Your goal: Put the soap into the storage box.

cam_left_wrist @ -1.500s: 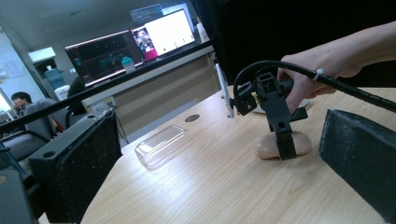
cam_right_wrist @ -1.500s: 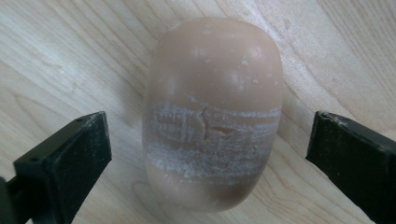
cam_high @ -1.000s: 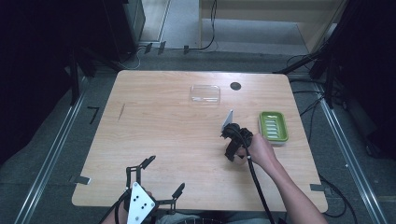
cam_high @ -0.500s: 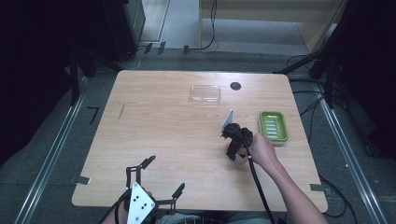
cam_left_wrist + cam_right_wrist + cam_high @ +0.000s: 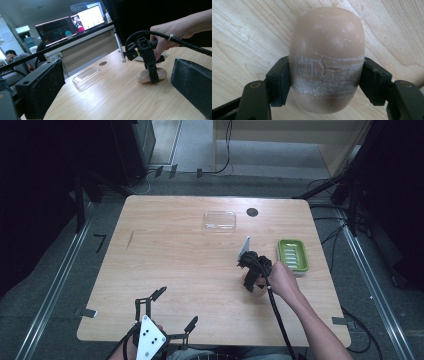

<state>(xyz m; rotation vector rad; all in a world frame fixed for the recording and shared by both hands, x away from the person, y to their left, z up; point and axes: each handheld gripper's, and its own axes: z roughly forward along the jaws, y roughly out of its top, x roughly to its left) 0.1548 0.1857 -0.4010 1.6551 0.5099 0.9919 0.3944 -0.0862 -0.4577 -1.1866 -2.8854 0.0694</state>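
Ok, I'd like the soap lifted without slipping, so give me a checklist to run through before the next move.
1. Right gripper shut on the soap bar: ok, a finger presses each side.
2. Grip centred on the bar: ok in the right gripper view.
3. Bar resting on the table: ok, still down on the wood.
4. Green soap dish free to receive: ok, nothing seen in it.
5. Left gripper clear of the path: ok, open at the near edge.
6. Grip firm enough to lift: cannot tell; the bar's surface is scuffed where the fingers hold.

Dim room, grey floor [image 5: 60,285], lit monitors [image 5: 72,23] behind.
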